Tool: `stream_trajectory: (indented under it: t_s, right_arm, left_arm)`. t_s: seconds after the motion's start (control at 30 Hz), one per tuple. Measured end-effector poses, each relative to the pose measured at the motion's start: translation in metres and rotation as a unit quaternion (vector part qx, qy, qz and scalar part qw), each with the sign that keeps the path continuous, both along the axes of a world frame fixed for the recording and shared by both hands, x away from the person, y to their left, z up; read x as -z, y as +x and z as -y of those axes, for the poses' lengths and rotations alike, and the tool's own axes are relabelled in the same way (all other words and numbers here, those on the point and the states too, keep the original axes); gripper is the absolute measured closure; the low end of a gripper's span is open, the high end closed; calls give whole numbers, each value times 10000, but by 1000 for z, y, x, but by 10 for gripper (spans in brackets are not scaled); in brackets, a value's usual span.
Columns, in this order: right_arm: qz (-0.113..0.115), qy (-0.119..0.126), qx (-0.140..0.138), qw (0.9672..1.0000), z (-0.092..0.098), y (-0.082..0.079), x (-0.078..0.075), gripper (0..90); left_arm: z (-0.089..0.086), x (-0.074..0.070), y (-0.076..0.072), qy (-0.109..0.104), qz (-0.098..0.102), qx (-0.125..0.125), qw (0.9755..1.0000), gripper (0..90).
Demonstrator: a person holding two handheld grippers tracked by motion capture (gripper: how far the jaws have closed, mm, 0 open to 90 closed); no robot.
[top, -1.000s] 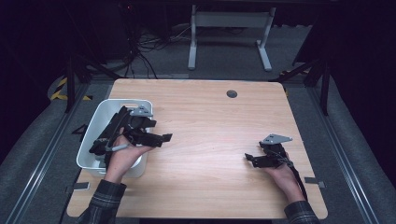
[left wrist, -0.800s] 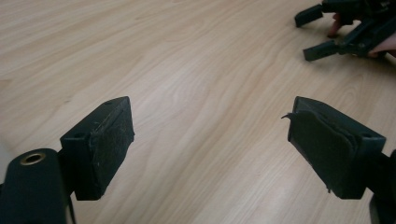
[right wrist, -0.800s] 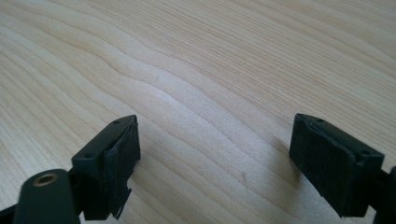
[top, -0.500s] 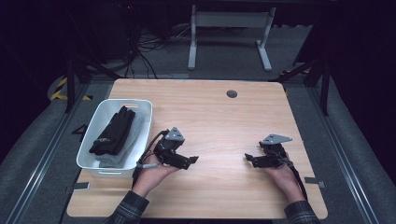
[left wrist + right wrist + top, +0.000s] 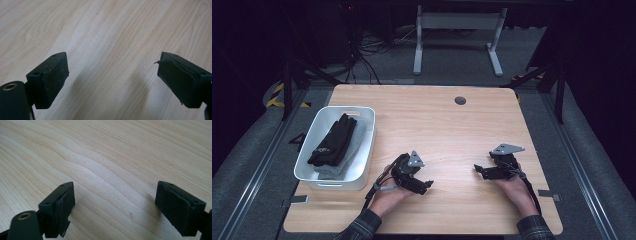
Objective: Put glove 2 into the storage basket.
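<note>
While black gloves [image 5: 332, 141] lay atop grey cloth in white bin [image 5: 366, 150], left hand-held gripper [image 5: 426, 186] (jaws just opening, empty) and right hand-held gripper [image 5: 477, 170] rested wide apart on worktop [image 5: 437, 120]; stowing looked finished.

Grey cloth [image 5: 343, 159] in the white bin [image 5: 362, 170], mostly hidden under black gloves [image 5: 334, 140].

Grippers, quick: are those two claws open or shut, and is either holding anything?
Left gripper: open, jaws just opening wider, nothing between them.
Right gripper: open, holding nothing.
</note>
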State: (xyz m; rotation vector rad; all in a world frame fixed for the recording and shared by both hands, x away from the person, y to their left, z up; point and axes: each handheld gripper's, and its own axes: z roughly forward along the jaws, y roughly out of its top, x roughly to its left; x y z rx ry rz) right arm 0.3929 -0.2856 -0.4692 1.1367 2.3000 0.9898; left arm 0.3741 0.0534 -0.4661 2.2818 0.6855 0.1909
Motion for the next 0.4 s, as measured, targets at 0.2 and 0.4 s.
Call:
stream_trajectory:
  t_s: [0.2, 0.4]
  right_arm:
    - [-4, 2, -7, 10000, 0, 0, 0, 165]
    - [-1, -10, -15, 10000, 0, 0, 0, 165]
  left_arm:
    - [4, 10, -3, 140, 178, 54, 9997, 53]
    - [4, 10, -3, 141, 179, 70, 9997, 22]
